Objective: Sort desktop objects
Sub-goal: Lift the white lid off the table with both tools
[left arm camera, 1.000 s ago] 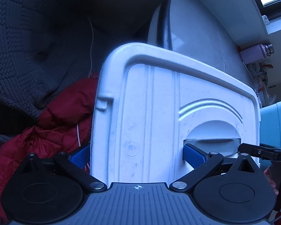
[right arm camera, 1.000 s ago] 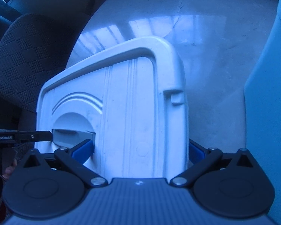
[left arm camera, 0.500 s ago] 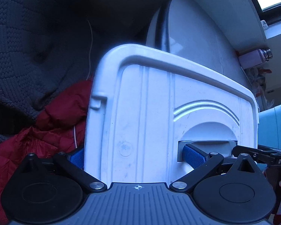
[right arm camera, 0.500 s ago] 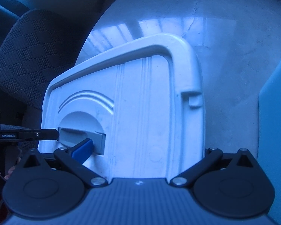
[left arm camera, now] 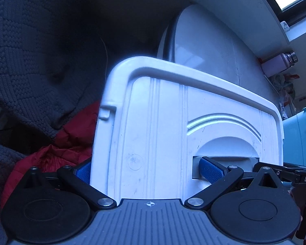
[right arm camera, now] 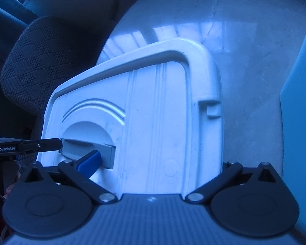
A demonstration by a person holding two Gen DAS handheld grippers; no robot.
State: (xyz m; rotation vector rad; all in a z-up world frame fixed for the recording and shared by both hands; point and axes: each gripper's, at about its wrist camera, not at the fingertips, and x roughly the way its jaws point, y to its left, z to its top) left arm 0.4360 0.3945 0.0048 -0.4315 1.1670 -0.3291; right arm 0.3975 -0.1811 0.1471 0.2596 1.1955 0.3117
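Observation:
A white plastic box lid (left arm camera: 163, 134) with a grey recessed handle (left arm camera: 226, 160) fills both views; it also shows in the right wrist view (right arm camera: 153, 126). My left gripper (left arm camera: 146, 170) is shut on the lid, one blue pad in the handle recess and the other on the lid's outer edge. My right gripper (right arm camera: 157, 164) is shut on the lid's other half the same way, its left pad in the handle recess (right arm camera: 87, 149). The lid is held above the pale tabletop (right arm camera: 244, 40).
A teal bin (right arm camera: 299, 102) stands at the right; it also shows in the left wrist view (left arm camera: 297, 136). A dark woven chair (right arm camera: 42, 61) and a red jacket (left arm camera: 57, 149) lie beyond the table edge. A pink bottle (left arm camera: 277, 64) stands at the far side.
Both grippers have kept their hold on the lid. The lid has shifted over the tabletop, and the teal bin has drawn nearer at the right.

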